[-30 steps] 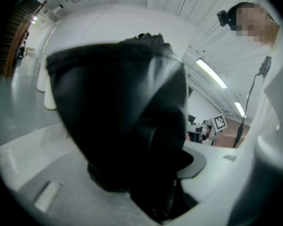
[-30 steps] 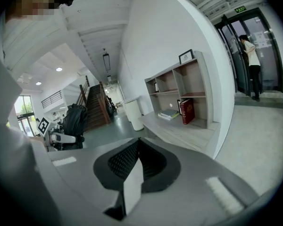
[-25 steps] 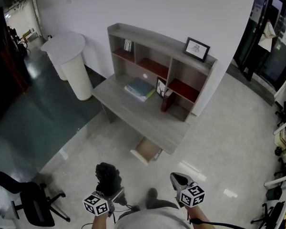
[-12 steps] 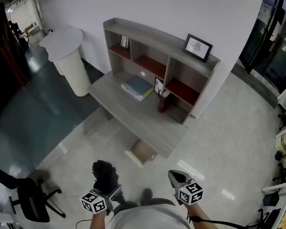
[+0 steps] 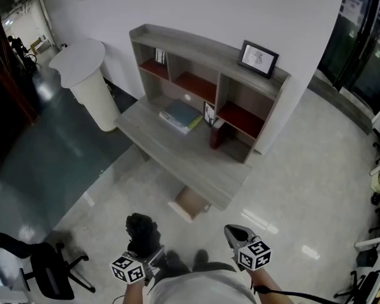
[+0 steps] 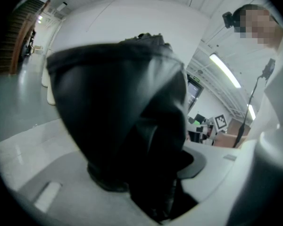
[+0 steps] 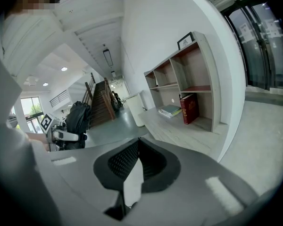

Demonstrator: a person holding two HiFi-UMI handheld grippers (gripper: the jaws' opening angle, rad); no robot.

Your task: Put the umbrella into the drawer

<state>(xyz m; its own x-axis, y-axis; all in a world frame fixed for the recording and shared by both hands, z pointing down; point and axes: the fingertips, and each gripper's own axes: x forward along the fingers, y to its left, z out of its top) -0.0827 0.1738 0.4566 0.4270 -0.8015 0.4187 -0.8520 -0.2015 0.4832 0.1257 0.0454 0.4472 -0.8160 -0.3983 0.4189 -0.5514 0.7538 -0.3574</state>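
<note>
Black fabric to mind: gripping umbrella [image 5: 142, 231] in left tongs [image 5: 145, 252], well apart from open drawer [image 5: 191, 202] under bench [image 5: 177, 158], with right tongs [image 7: 137, 141] pressed together, empty. Might lose it through slack folds, or jam it against drawer rim if brought in crosswise.

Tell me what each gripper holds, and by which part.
Left gripper clamps the black folded umbrella near one end; the exact spot is hidden. Right gripper is shut and holds nothing.

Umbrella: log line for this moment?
umbrella: held in left tongs | right tongs: shut, empty | drawer: open under desk | stowed: no
</note>
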